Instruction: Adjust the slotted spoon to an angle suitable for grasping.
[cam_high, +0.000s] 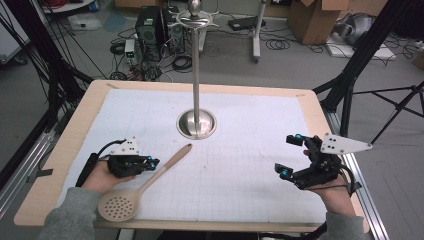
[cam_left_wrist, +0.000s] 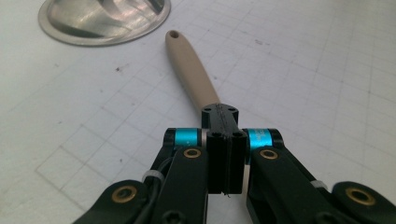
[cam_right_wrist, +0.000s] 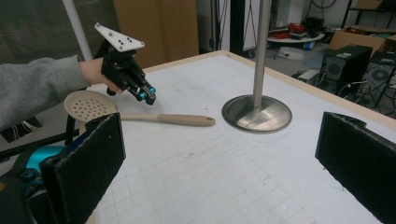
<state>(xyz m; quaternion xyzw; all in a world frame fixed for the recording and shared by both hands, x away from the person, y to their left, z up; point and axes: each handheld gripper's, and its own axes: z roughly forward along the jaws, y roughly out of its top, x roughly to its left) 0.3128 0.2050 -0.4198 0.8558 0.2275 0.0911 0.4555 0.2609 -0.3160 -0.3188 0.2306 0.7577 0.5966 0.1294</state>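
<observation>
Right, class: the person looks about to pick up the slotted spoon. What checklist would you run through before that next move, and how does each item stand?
1. Spoon lies flat on the table, nothing on it: ok.
2. Left gripper open to take the handle: not ok, jaws shut with nothing between them.
3. Left gripper lined up with the handle: ok, the handle runs straight ahead of its jaws.
4. Right gripper out of the way: ok, open and well away from the spoon.
5. Stand upright: ok.
6. Hanging hole in the handle end unblocked: ok.
</observation>
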